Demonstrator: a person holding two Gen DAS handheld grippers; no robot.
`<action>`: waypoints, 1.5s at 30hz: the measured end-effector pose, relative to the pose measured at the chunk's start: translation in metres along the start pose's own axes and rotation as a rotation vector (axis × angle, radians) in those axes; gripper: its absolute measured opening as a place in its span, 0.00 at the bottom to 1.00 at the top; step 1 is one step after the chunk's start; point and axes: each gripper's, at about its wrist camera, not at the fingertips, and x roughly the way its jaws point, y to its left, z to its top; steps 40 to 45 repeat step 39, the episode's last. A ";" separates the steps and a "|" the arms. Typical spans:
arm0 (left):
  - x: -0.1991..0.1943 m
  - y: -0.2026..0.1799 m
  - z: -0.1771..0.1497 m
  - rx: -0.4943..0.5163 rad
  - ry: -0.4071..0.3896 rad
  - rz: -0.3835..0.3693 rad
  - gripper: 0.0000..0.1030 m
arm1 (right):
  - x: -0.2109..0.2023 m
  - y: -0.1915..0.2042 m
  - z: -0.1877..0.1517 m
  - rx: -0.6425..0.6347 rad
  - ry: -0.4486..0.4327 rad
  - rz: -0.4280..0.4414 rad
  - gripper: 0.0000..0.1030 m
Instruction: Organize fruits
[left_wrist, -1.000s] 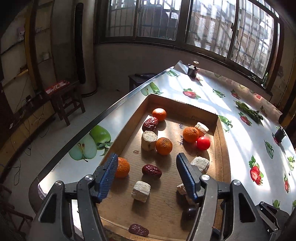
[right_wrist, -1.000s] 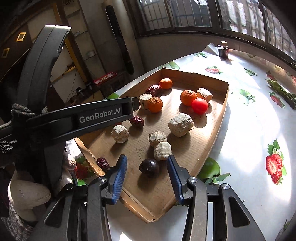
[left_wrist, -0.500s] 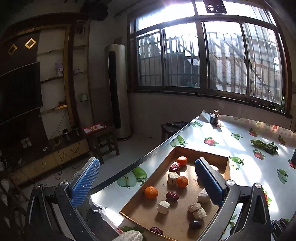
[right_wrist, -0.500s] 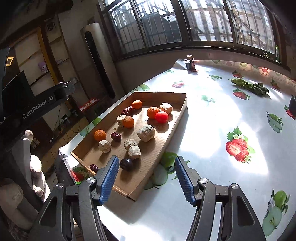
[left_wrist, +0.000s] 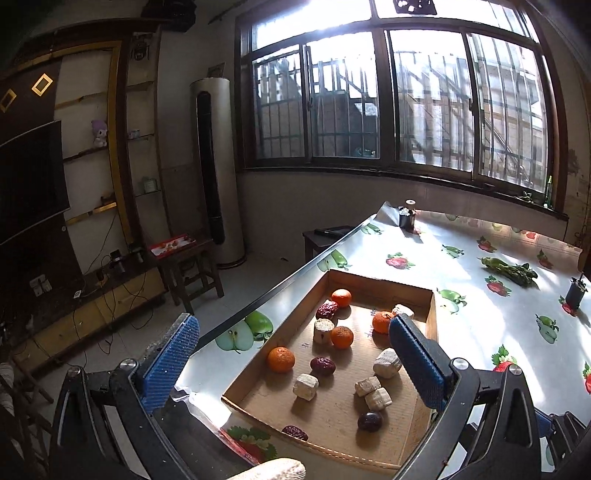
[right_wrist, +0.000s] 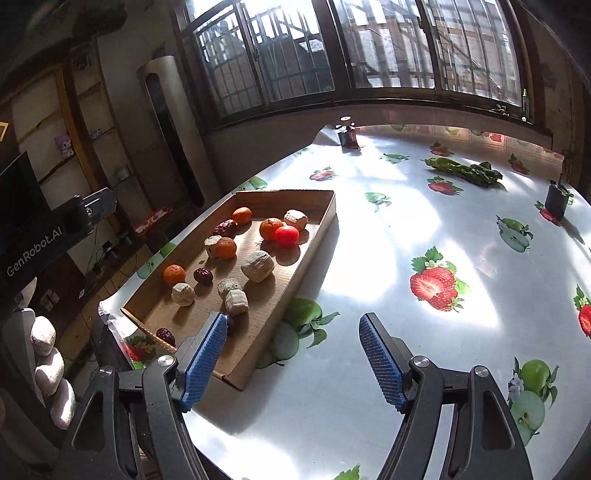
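A shallow cardboard tray (left_wrist: 376, 283) (right_wrist: 317, 236) lies at the table's near left corner. It holds several oranges (left_wrist: 281, 359) (right_wrist: 174, 274), red dates (left_wrist: 322, 365) (right_wrist: 202, 275), pale beige chunks (left_wrist: 305, 386) (right_wrist: 257, 261), a red tomato (right_wrist: 286, 235) and a dark plum (left_wrist: 369, 421). My left gripper (left_wrist: 295, 363) is open and empty, held above and back from the tray. My right gripper (right_wrist: 291, 360) is open and empty, over the table just right of the tray's near end.
The table carries a fruit-print cloth (right_wrist: 436, 266). A green vegetable bundle (right_wrist: 463, 171) and small dark clips (right_wrist: 557, 199) (right_wrist: 346, 134) lie farther back. The table's left edge (left_wrist: 273, 288) drops to the floor, with a wooden stool (left_wrist: 184, 266) below.
Both grippers have pulled up and back from the tray, and both jaws have spread wider. The fruits lie as before.
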 end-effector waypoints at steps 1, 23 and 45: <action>0.000 -0.001 -0.001 0.000 0.005 -0.001 1.00 | 0.000 0.001 0.000 -0.006 0.000 -0.005 0.78; 0.021 0.013 -0.020 -0.021 0.139 -0.043 1.00 | 0.019 0.014 0.010 -0.072 0.041 -0.079 0.83; 0.011 -0.012 -0.006 0.078 0.123 -0.037 1.00 | 0.017 -0.002 0.015 -0.027 0.064 -0.071 0.84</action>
